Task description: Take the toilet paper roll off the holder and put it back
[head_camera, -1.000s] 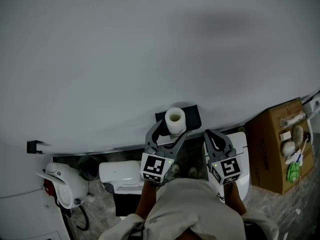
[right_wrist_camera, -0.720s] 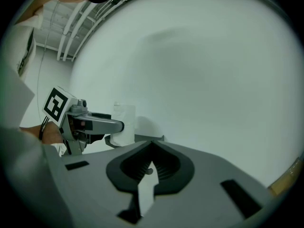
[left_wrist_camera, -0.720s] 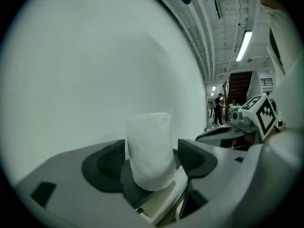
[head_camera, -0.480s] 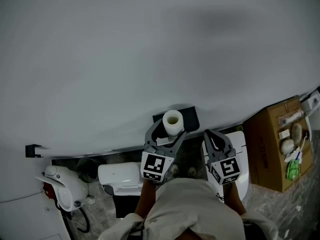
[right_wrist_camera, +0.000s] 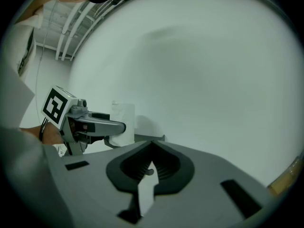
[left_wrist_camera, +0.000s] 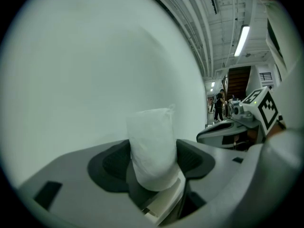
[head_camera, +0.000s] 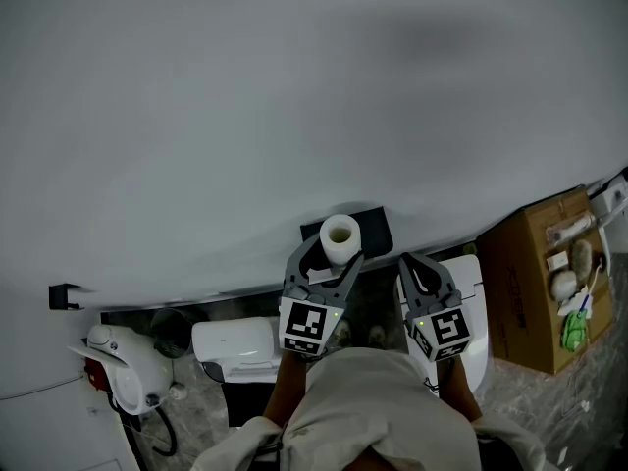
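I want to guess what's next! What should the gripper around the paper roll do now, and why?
Probably lift straight up: the left gripper has just been closing its jaws on the toilet paper roll, pads touching both sides, and it stands upright on the holder.

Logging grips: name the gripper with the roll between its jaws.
Left gripper: jaws have just been closing on the toilet paper roll; right gripper is shut, empty.

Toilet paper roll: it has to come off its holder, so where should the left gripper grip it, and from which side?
Grip the toilet paper roll by its round sides, coming from the front: it stands upright on the holder with the wall behind. The left gripper has just been closing its jaws on it that way.
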The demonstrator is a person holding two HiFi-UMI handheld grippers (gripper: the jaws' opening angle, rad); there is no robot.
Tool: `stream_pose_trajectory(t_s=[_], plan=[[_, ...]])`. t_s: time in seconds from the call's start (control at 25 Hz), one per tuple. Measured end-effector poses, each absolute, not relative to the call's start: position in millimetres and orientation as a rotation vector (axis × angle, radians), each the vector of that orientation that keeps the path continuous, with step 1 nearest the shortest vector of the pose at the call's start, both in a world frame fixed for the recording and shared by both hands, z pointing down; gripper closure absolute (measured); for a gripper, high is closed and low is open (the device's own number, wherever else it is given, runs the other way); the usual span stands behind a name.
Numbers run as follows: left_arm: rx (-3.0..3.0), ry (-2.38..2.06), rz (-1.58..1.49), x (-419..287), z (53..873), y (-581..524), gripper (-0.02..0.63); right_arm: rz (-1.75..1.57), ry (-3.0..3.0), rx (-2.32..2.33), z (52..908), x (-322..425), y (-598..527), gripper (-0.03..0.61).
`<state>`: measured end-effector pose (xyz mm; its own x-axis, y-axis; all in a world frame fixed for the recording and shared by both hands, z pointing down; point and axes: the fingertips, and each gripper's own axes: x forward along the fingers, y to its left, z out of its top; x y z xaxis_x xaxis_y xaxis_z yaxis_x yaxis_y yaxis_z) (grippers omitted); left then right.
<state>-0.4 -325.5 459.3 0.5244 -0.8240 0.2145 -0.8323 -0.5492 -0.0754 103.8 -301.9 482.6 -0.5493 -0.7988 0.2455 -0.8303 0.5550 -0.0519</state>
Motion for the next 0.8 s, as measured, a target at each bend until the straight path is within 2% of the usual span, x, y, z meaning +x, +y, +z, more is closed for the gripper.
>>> stream_pose_trajectory(t_s=[0.8], plan=[[2.731, -1.479, 0.342, -1, 454, -323, 0.318, 0.227, -2.581, 1.407, 478, 105, -289, 0.581]])
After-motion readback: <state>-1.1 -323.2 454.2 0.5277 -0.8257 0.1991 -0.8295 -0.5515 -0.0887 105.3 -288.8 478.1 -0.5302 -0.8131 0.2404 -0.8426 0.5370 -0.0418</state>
